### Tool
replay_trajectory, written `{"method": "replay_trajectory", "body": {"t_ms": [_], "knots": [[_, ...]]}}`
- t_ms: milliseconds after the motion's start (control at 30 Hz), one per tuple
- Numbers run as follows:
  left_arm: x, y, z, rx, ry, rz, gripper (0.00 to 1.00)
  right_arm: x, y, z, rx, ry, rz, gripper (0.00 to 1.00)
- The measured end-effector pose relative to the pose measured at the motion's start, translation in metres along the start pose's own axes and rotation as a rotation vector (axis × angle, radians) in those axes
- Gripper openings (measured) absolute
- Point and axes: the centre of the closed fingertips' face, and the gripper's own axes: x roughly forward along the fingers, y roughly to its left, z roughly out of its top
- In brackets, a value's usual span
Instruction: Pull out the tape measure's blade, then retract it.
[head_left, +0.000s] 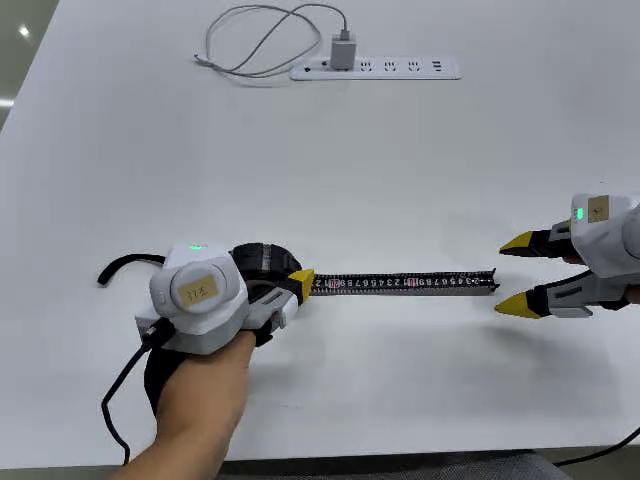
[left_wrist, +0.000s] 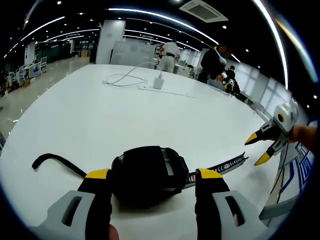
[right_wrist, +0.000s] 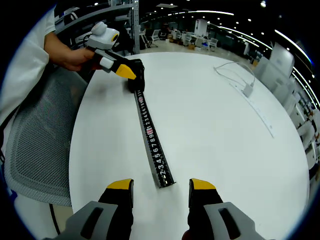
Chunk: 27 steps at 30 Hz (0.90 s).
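Blade (head_left: 400, 284) extended from case (head_left: 262, 258), lying flat on table (head_left: 420, 170). Pull-out judged done, or close to it. Retraction outstanding.

Left tool (left_wrist: 152, 175) closed around case, 1 jaw on each side, holding it on table at the person's left. Right tool (head_left: 515, 274) open and empty, jaws spread just beyond blade's free end, apparently not touching it. Nothing shows whether a lock holds blade out.

Writing: blade carries a printed scale. Right gripper view reads 2 to 9 in white on black, then a red mark; figures beyond are too small to read. Sticker (head_left: 197, 291) on left tool body has handwriting, illegible. No brand readable on case.
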Motion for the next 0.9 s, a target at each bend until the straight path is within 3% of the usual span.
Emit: {"method": "replay_trajectory", "body": {"t_ms": [467,900], "knots": [[0.004,0.005,-0.002,0.004,0.009,0.043,0.60,0.015,-0.001,-0.002,-0.087,0.049,0.058,0.31],[0.005,0.005,-0.003,0.007,0.023,0.040,0.60,0.020,0.001,-0.008,-0.120,0.073,0.102,0.22]]}}
